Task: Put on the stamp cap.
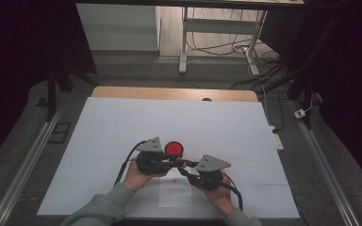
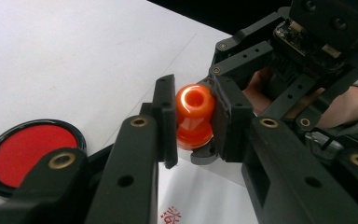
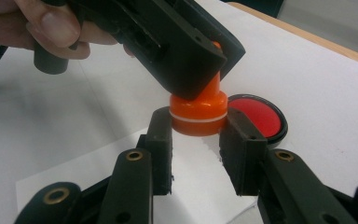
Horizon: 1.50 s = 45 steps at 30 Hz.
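Observation:
An orange stamp (image 1: 183,164) with a knob handle and a white ring around its base hangs just above the table, between both grippers. In the left gripper view my left gripper (image 2: 193,126) is shut on the stamp (image 2: 194,114) at its handle. In the right gripper view my right gripper (image 3: 198,128) closes on the stamp's wide base (image 3: 198,116), one pad on each side. The left gripper (image 3: 168,51) comes in from above and hides the handle. A round red ink pad (image 1: 173,149) in a black case lies open just behind the stamp.
A small white paper slip (image 1: 175,195) with a red mark (image 1: 176,180) lies under the grippers near the front edge. White sheeting (image 1: 122,127) covers the table; a wooden edge (image 1: 169,92) shows at the far side. Cables and a desk frame stand on the floor beyond.

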Motion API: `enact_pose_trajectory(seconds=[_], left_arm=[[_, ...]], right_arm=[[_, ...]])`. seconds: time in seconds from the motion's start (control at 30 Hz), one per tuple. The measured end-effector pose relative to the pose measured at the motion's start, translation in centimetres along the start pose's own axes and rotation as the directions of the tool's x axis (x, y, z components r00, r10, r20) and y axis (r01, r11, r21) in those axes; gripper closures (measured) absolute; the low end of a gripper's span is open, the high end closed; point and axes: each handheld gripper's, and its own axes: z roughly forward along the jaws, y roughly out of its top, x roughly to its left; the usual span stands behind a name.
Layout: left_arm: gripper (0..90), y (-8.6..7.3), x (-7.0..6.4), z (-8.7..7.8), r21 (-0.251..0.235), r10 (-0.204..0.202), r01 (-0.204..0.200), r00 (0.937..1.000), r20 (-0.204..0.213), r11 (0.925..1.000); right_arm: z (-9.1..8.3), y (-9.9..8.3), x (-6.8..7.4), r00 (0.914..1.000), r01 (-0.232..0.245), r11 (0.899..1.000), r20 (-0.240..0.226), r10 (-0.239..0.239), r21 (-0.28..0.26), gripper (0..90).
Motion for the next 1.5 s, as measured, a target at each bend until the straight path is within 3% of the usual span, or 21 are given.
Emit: enact_pose_trajectory(seconds=[0.27, 0.6, 0.97, 1.5], left_arm=[[72.2, 0.2, -0.3, 0.0, -0.004, 0.024, -0.024, 0.9996, -0.018, 0.9997], [72.3, 0.4, -0.1, -0.6, -0.035, 0.012, -0.013, 0.9998, -0.019, 0.9993], [72.2, 0.4, 0.1, -0.9, -0.018, 0.008, -0.009, 0.9993, -0.036, 0.9998], [72.1, 0.8, 0.1, -1.9, -0.004, 0.02, -0.021, 0.9981, -0.058, 0.9998]], right_arm=[[0.0, -0.1, -0.1, 1.0, -0.006, 1.0, 0.001, 0.006, -0.012, 63.9], [0.1, -0.2, -0.2, 1.0, -0.008, 1.0, -0.004, 0.008, -0.002, 59.1], [-0.4, -0.7, -1.0, 0.9993, -0.037, 0.999, 0.001, 0.037, 0.02, 52.6], [-4.5, -2.7, -3.6, 0.992, -0.093, 0.995, 0.089, 0.09, 0.032, 48.0]])
